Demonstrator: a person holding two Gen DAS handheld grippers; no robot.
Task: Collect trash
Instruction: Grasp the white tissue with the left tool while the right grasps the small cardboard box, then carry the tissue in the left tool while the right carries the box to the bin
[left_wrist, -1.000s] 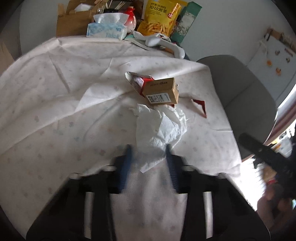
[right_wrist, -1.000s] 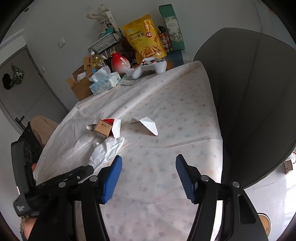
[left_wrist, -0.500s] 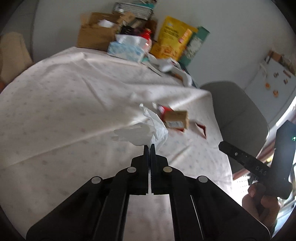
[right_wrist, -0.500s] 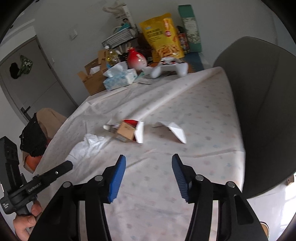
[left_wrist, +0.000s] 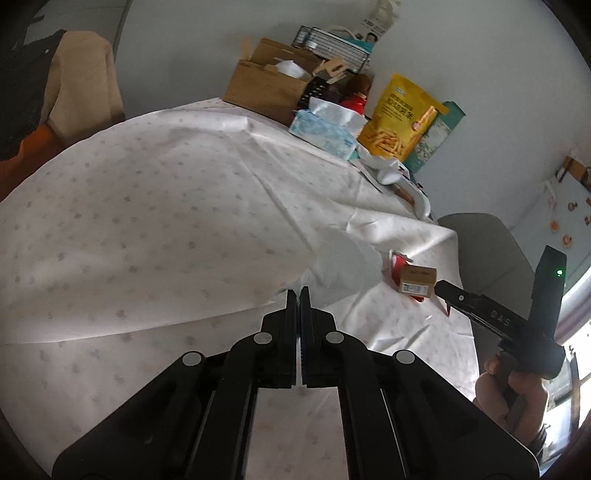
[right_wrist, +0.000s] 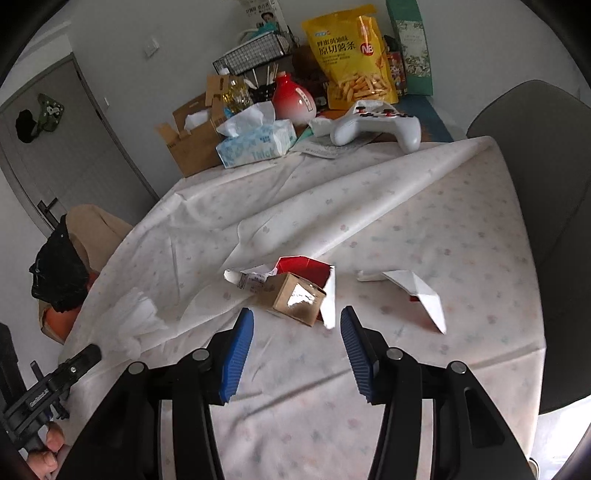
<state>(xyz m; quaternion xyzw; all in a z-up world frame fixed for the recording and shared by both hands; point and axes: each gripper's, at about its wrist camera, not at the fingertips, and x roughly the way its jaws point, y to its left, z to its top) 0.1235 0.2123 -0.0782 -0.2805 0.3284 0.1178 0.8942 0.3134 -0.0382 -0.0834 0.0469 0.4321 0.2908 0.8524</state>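
- The left gripper (left_wrist: 299, 291) has its jaws pressed together on a crumpled white tissue (left_wrist: 340, 266), which sticks out past the tips toward 1 o'clock in the left wrist view and is blurred there.
- In the right wrist view the same tissue (right_wrist: 136, 317) shows at 9 o'clock, just off the tip of the left gripper (right_wrist: 90, 354), over the tablecloth's edge.
- The right gripper (right_wrist: 295, 325) is about half open, with nothing between its blue pads (right_wrist: 236, 350); they hover just short of a small brown box (right_wrist: 295, 297).
- The box lies tilted on the tablecloth (right_wrist: 424, 229), touching a torn red-and-white wrapper (right_wrist: 314, 269) on its 12 o'clock side (a printed white scrap (right_wrist: 247, 278) pokes out at 10 o'clock).
- A folded white paper (right_wrist: 417, 291) lies apart from the box, toward 3 o'clock.
- In the left wrist view the box (left_wrist: 417, 282) sits at 3 o'clock, with the right gripper (left_wrist: 443, 290) right beside it and a hand (left_wrist: 513, 391) around its handle.
- Along the far edge, at 12 o'clock: 1 tissue pack (right_wrist: 255, 144), 1 cardboard carton (right_wrist: 195, 136), 1 red-and-white vase (right_wrist: 293, 99), 1 yellow snack bag (right_wrist: 351, 55) and 1 white game controller (right_wrist: 376, 123).
- A grey chair (right_wrist: 546, 203) stands at 3 o'clock beside the table.
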